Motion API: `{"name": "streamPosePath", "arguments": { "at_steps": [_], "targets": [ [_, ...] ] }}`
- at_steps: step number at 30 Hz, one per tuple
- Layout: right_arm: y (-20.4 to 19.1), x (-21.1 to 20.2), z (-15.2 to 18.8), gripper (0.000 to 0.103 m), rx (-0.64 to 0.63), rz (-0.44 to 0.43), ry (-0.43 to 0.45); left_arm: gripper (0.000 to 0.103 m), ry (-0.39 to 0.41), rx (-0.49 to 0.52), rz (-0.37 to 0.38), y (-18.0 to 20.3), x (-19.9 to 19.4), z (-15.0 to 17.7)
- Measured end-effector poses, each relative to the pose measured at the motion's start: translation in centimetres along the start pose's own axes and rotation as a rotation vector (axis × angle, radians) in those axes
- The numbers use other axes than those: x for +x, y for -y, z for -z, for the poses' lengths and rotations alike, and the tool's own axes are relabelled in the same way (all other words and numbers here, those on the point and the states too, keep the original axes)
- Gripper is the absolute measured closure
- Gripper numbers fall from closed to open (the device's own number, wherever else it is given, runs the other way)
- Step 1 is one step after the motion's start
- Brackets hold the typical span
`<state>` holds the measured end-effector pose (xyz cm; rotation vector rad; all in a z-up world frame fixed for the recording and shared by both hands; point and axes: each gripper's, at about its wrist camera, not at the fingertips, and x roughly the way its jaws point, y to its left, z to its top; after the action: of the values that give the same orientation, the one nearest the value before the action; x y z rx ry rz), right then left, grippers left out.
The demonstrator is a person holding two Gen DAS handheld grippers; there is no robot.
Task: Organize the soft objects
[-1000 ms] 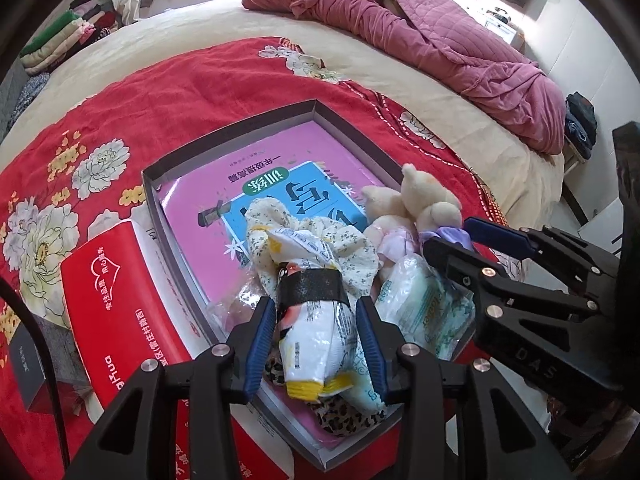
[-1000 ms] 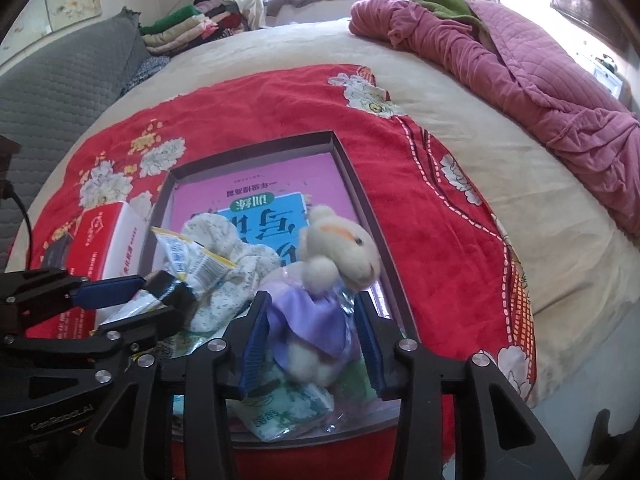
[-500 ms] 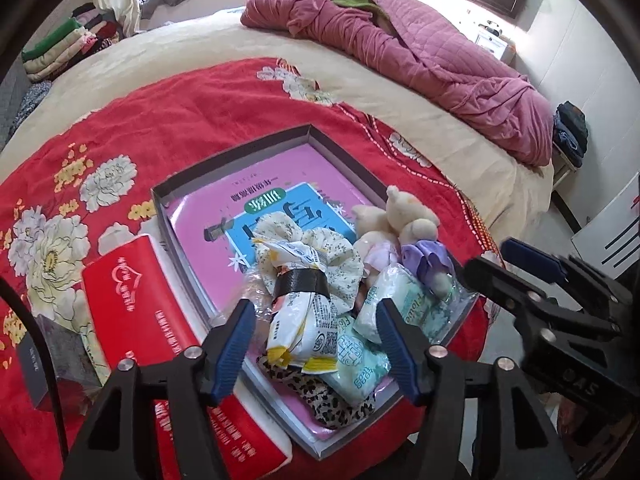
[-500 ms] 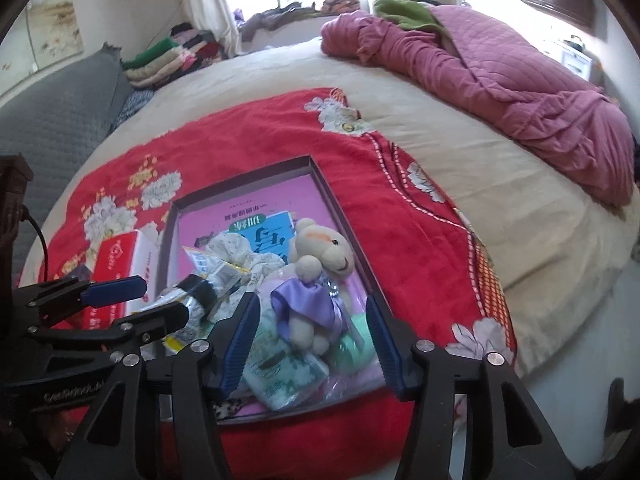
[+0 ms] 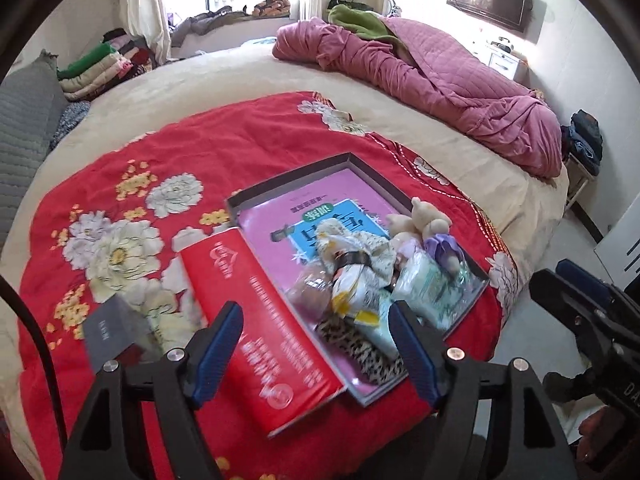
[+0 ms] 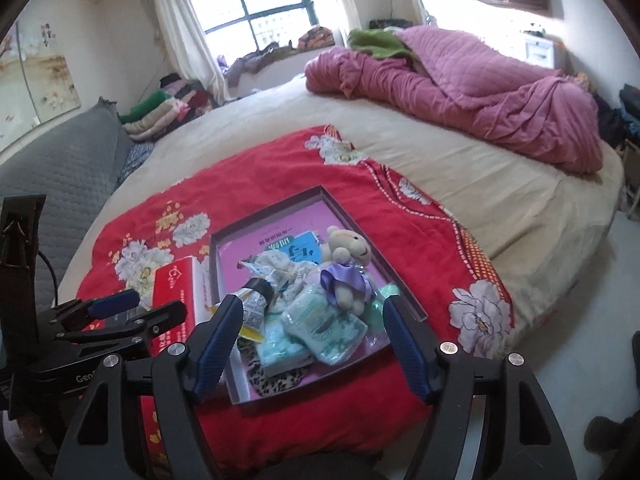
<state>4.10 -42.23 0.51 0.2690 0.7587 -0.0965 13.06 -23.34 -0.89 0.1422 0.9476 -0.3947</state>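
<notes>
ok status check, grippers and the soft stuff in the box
Left gripper and right gripper: jaws just opened, nothing between them. Plush bear, snack packet and tissue packs lie piled in the box. Nothing in the way.

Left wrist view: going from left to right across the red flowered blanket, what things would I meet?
Small grey box → red tissue pack → shallow grey tray holding a pink book → plush bear at the tray's right edge.
</notes>
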Motion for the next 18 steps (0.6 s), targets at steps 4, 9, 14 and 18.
{"name": "streamPosePath", "arguments": {
  "at_steps": [4,9,14,18],
  "targets": [
    [-1.6,-2.0,1.4,0.029,-0.002,0.043,0.029,0.026,0.022,-0.008,-0.020,-1.0,-2.2,1.4],
    [-4.1,-2.8,2.8,0.029,-0.043,0.074,0.018,0.025,0.031,-0.024,-0.046,-2.7,-4.5,3.4],
    [-6.2,-3.5,3.9,0.029,-0.024,0.098,0.012,0.025,0.039,-0.035,-0.053,-3.8,-6.3,4.8],
    [-7.7,-4.4,4.7,0.028,0.000,0.111,0.021,0.025,0.058,-0.032,-0.059,-4.2,-7.4,5.4]
  ]
}}
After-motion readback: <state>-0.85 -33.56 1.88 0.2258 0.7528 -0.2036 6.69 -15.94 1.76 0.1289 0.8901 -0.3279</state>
